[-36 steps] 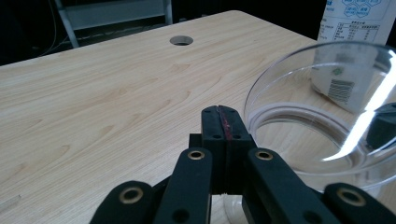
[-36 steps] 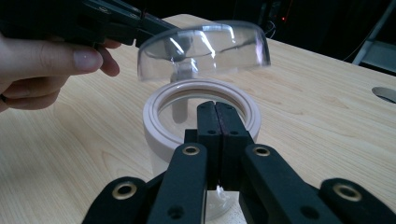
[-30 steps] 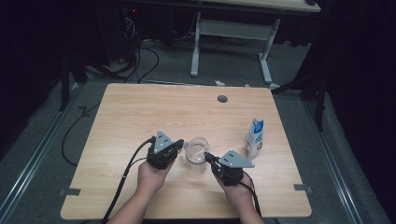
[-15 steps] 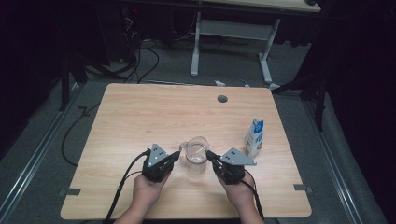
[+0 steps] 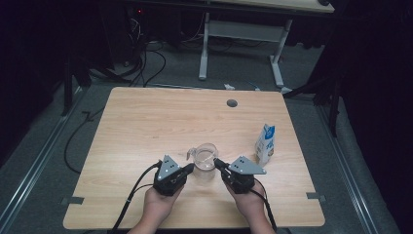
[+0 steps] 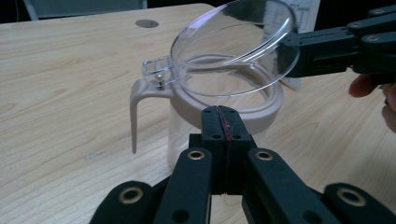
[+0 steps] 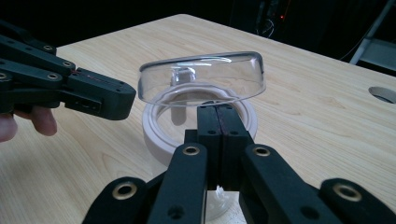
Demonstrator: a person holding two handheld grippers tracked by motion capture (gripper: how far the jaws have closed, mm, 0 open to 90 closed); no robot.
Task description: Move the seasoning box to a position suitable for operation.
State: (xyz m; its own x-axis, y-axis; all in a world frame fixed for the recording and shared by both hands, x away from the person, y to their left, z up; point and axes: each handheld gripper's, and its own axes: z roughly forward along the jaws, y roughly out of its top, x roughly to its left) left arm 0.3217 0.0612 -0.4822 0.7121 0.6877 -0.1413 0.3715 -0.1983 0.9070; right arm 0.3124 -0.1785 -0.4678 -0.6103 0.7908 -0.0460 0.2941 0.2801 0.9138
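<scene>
On a light wooden table (image 5: 146, 126) in a dark room, a clear jug (image 5: 203, 163) with its hinged lid (image 6: 233, 44) raised stands between the two grippers. The left gripper (image 5: 189, 168) and right gripper (image 5: 217, 162) flank it closely, both with jaws closed on nothing. A milk carton (image 5: 265, 142) stands nearby.

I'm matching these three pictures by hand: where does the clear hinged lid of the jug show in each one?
High view: the clear lid sits low centre, between the two grippers.
Left gripper view: upper centre-right, tilted open above the jug's pale rim.
Right gripper view: centre, raised above the rim.
Shared landmark: the round hole in the table, at top left in the left gripper view and at the right edge in the right gripper view.
</scene>
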